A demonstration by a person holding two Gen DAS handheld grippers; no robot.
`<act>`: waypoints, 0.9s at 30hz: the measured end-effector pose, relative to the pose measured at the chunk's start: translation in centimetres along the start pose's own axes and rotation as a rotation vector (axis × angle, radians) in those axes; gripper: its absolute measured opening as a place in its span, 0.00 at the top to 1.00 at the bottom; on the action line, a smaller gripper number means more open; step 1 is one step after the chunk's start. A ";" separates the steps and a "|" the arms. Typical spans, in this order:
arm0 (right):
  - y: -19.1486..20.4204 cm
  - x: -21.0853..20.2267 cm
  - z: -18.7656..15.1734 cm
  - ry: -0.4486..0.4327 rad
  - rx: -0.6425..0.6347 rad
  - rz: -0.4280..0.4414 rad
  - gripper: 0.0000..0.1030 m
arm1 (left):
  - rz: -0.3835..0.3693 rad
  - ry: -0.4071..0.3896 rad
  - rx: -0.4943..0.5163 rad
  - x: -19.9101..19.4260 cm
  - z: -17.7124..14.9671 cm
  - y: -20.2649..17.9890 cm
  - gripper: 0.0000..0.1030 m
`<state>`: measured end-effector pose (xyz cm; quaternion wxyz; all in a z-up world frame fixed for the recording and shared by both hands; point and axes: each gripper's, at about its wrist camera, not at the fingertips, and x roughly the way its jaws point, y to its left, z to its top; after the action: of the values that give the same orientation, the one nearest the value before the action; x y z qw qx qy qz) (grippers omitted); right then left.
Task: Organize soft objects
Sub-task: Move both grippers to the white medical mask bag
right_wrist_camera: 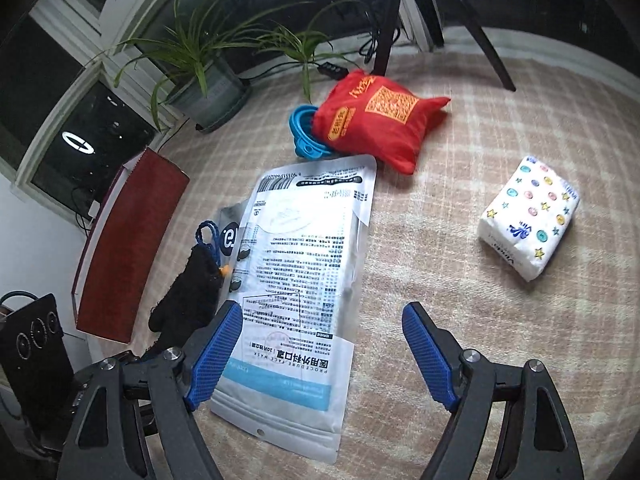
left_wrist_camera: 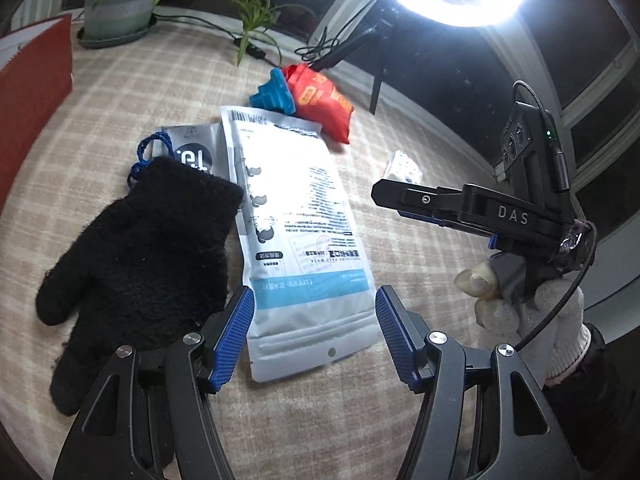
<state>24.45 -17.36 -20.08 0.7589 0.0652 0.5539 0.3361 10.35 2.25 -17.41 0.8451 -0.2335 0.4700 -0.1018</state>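
- Left gripper (left_wrist_camera: 314,336) with blue ribbed pads is standing wide, nothing pinched; the near short end of the flat grey-white plastic face-mask pouch (left_wrist_camera: 296,232) is lying between and under its tips, apparently not touched.
- Right gripper (right_wrist_camera: 322,354) is also standing wide and empty; its left pad is overlapping the pouch (right_wrist_camera: 304,280) at the near right part, its right pad is hanging over bare checked beige tablecloth (right_wrist_camera: 420,240).
- Pouch long axis is running away from both tongs, near end towards them, far end towards the red bag; both grippers look about equally near, left more centred on it.
- Pouch is looking thin, glossy, printed text side up, blue band and hang hole at the near end.
- Fuzzy black knit glove (left_wrist_camera: 140,256) is lying just left of the pouch, touching or overlapping its left edge, fingers pointing near-left.
- Dark grey sachet with blue cord (left_wrist_camera: 192,148) is lying partly under glove and pouch.
- White patterned tissue pack (right_wrist_camera: 528,216) is lying well apart to the right.
- Red fabric bag (right_wrist_camera: 376,128) and blue collapsible funnel (right_wrist_camera: 304,132) are sitting at the pouch's far end, bag touching it.
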 end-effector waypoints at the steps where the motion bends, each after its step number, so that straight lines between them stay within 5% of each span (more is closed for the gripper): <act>1: -0.3 0.3 0.1 0.010 0.010 0.014 0.28 | 0.005 0.005 -0.002 0.3 0.1 0.1 0.40; 27: -0.6 4.0 -0.2 0.091 0.023 0.098 0.51 | 0.118 0.048 -0.007 5.2 1.8 1.6 0.50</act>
<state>25.19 -15.57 -23.63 0.7149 0.0857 0.5877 0.3689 14.57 2.12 -21.32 0.8373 -0.2060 0.5034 -0.0556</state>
